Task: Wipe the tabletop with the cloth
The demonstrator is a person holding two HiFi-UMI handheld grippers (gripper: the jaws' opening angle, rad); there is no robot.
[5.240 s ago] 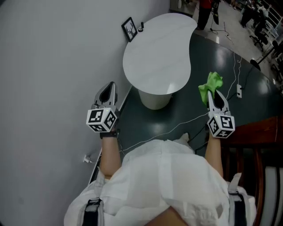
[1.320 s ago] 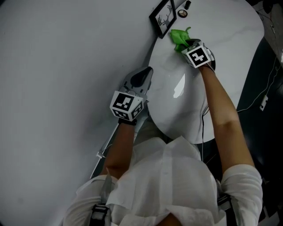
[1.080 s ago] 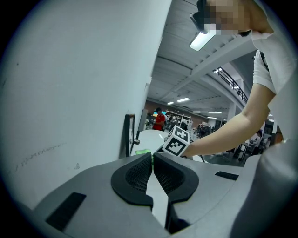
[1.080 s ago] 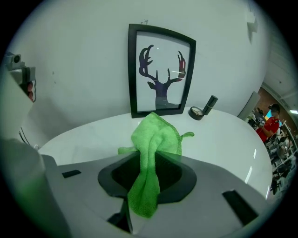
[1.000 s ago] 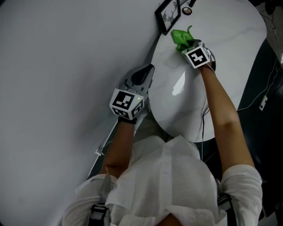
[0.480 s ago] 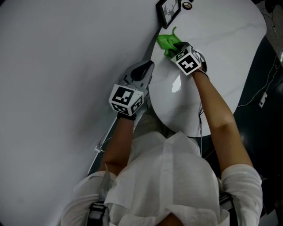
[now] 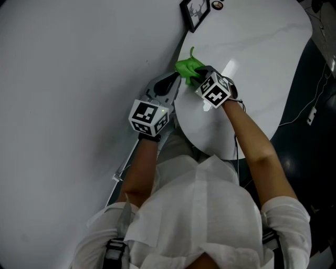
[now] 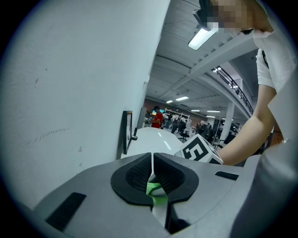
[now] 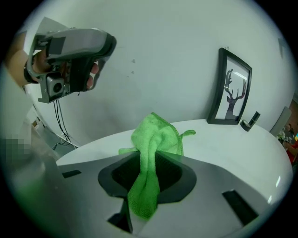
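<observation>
Cloth (image 9: pixel 156 139) is being pinched in a bunch by the right tongs (image 7: pixel 196 76) and pressed onto the near left edge of the white table (image 7: pixel 262 63), likely so its loose end is dragged across the top. Left tongs (image 7: pixel 172 83) (pressed together, holding nothing) are being held just beside that edge, by the wall (image 7: pixel 79 63), clear of the wiping. Farther back, a picture frame (image 7: pixel 193 11) is being propped against the wall.

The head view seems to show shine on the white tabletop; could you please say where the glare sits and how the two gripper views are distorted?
Head view: a bright streak of glare on the tabletop, beside the right claw. Left gripper view: wide-angle bending, dark round corners, a ceiling lamp blown out. Right gripper view: same bending, the cloth sharp.
</observation>
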